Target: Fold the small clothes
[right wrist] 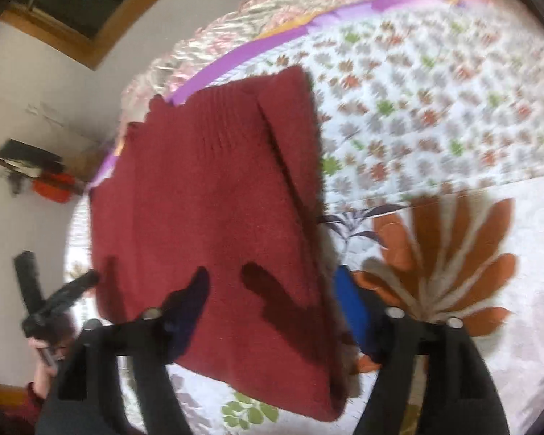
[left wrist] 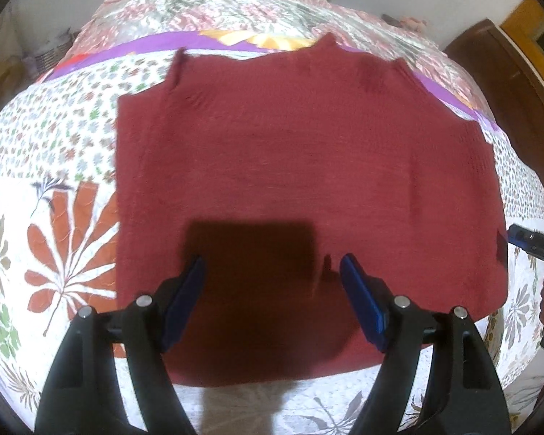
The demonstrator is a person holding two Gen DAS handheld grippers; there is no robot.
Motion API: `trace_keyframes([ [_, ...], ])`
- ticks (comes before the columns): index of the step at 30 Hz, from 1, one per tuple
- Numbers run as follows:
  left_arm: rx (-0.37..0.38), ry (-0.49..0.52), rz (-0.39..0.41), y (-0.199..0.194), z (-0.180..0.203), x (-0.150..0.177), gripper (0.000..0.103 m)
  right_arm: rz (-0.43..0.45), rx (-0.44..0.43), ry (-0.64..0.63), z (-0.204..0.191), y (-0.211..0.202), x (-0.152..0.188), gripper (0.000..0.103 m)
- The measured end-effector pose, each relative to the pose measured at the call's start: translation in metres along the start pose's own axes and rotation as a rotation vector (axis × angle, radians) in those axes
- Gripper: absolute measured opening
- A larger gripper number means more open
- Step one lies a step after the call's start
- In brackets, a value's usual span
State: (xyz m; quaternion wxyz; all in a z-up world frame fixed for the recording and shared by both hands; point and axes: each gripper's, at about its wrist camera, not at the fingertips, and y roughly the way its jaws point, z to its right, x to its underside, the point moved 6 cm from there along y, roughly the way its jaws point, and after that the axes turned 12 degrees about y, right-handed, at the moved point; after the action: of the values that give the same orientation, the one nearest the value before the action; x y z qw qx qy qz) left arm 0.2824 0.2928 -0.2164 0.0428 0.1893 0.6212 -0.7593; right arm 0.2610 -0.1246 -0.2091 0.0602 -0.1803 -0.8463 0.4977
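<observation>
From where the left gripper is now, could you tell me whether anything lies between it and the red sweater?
Nothing visible does. The left gripper is open, directly above the red sweater, which lies spread on the floral bedspread. Only the gripper's own shadow falls on the knit between its fingers.

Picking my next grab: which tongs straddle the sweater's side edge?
The right tongs: the red sweater edge runs between their fingers, quilt beyond. The left tongs sit wholly over the sweater.
</observation>
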Motion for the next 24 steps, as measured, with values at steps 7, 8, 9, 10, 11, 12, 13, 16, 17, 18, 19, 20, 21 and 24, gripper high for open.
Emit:
trace_keyframes([
  [7, -0.01, 0.015, -0.01, 0.0, 0.002, 0.0, 0.076, -0.077, -0.039, 0.018, 0.016, 0.047, -0.004, 0.076],
  [8, -0.013, 0.011, -0.013, 0.001, 0.0, 0.001, 0.076, -0.072, -0.037, 0.018, 0.018, 0.046, -0.003, 0.071],
  [9, -0.016, 0.006, -0.016, 0.001, -0.003, 0.003, 0.076, -0.069, -0.041, 0.015, 0.017, 0.045, -0.003, 0.056],
  [10, -0.017, 0.002, -0.018, 0.001, -0.004, 0.003, 0.076, -0.077, -0.074, 0.012, 0.016, 0.041, -0.002, 0.029],
  [11, -0.016, -0.005, -0.022, 0.002, -0.007, 0.004, 0.076, -0.098, -0.124, 0.02, 0.016, 0.033, -0.001, 0.024],
  [12, -0.015, -0.01, -0.024, 0.003, -0.008, 0.005, 0.076, -0.097, -0.13, 0.013, 0.016, 0.028, -0.001, 0.021],
  [13, -0.014, -0.02, -0.028, 0.004, -0.011, 0.006, 0.076, -0.094, -0.131, -0.01, 0.013, 0.024, 0.0, 0.02],
  [16, -0.012, -0.046, -0.028, 0.005, -0.018, 0.008, 0.076, -0.081, -0.197, -0.026, -0.004, 0.005, 0.002, 0.018],
  [17, -0.011, -0.052, -0.027, 0.005, -0.019, 0.008, 0.076, -0.067, -0.197, -0.049, -0.016, -0.002, 0.002, 0.018],
  [18, -0.011, -0.061, -0.025, 0.004, -0.022, 0.009, 0.076, -0.056, -0.182, -0.076, -0.026, -0.006, 0.004, 0.017],
  [19, -0.012, -0.064, -0.022, 0.003, -0.024, 0.009, 0.076, -0.048, -0.169, -0.1, -0.035, -0.008, 0.006, 0.017],
  [20, -0.015, -0.067, -0.018, 0.002, -0.026, 0.009, 0.076, -0.035, -0.154, -0.144, -0.052, -0.012, 0.01, 0.017],
  [21, -0.017, -0.068, -0.015, 0.0, -0.028, 0.009, 0.076, -0.028, -0.148, -0.175, -0.066, -0.014, 0.011, 0.017],
  [24, -0.024, -0.074, 0.003, -0.009, -0.035, 0.01, 0.076, -0.019, -0.13, -0.297, -0.117, -0.014, 0.02, 0.016],
])
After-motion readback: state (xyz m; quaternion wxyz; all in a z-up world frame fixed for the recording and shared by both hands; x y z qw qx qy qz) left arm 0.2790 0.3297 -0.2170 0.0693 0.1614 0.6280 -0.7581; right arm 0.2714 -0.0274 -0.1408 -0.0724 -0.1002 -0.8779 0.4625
